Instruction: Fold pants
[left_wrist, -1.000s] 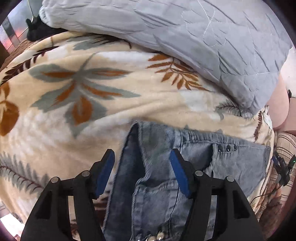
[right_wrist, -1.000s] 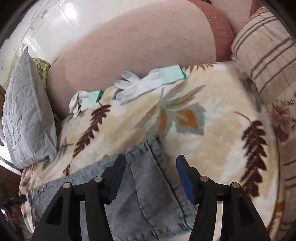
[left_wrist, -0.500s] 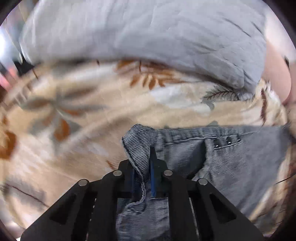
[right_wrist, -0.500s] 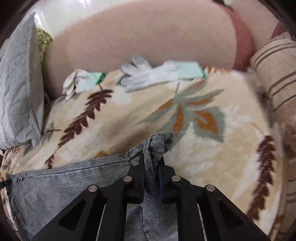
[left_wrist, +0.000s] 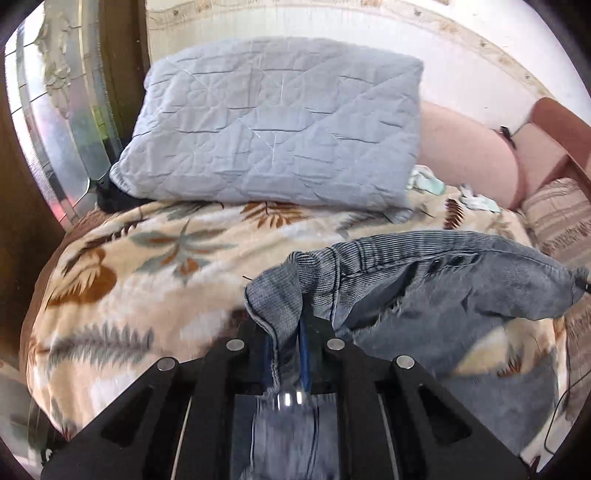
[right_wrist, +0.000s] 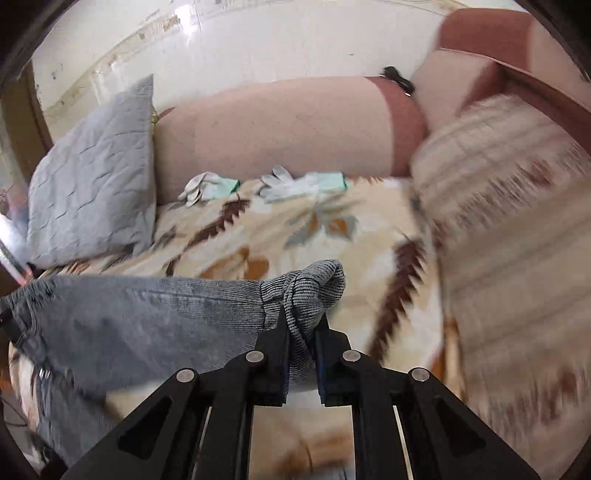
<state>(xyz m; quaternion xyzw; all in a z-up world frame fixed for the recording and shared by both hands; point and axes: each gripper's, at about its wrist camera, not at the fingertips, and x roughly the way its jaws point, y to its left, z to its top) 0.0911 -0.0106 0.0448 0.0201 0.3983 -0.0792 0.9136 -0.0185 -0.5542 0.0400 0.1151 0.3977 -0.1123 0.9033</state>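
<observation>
Grey-blue denim pants (left_wrist: 424, 280) hang lifted above a leaf-patterned blanket (left_wrist: 155, 258) on a sofa. My left gripper (left_wrist: 286, 332) is shut on one corner of the waistband, with cloth bunched between the blue pads. My right gripper (right_wrist: 303, 328) is shut on the other bunched end of the pants (right_wrist: 147, 314). The cloth stretches between the two grippers and sags in the middle.
A grey quilted pillow (left_wrist: 273, 136) leans at the back left. Two white gloves with green cuffs (right_wrist: 306, 182) lie by the pink sofa back (right_wrist: 288, 125). A striped cushion (right_wrist: 517, 229) stands at the right.
Both grippers closed on the pants and have lifted them off the blanket. The views now tilt up to show the wall and sofa back.
</observation>
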